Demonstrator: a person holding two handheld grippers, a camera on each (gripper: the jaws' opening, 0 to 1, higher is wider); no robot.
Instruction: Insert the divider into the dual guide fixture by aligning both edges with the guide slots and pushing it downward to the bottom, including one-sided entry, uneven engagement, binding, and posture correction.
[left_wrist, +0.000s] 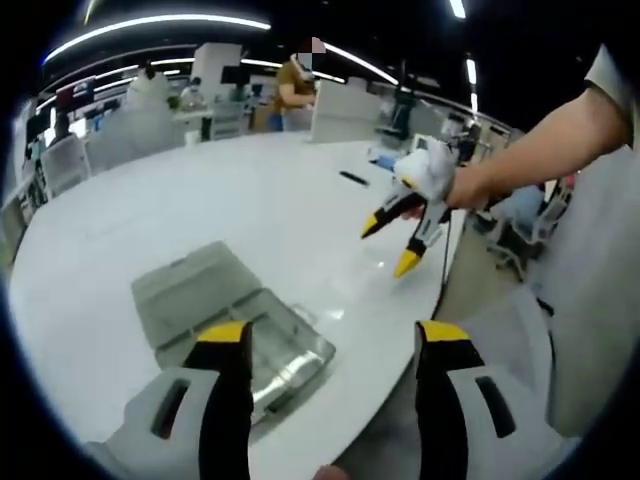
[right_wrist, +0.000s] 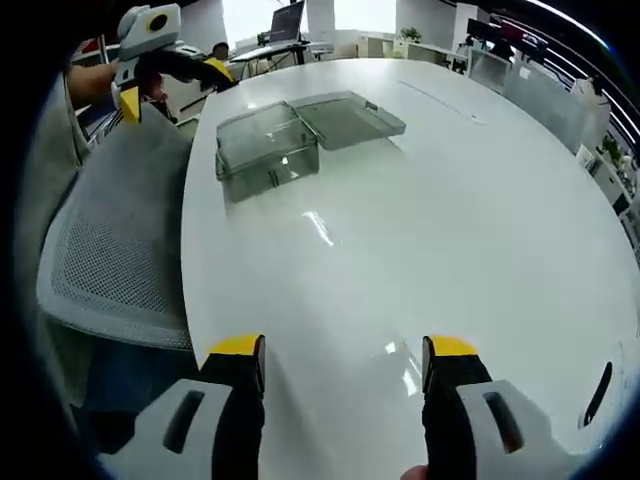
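Item: clear fixture box (left_wrist: 235, 325), lid open, at my left gripper's (left_wrist: 335, 345) eleven o'clock (nearer arm); right gripper (right_wrist: 345, 360) farther. Both empty, jaws apart.

In the right gripper view, the right gripper (right_wrist: 343, 360) holds its yellow-tipped black jaws spread apart, with nothing between them, above the glossy white oval table (right_wrist: 470, 220). A clear plastic box with its lid open (right_wrist: 290, 142) sits near the far left edge. The left gripper (right_wrist: 165, 55) (held by a hand) is beyond that edge, above a grey mesh chair (right_wrist: 115, 260).
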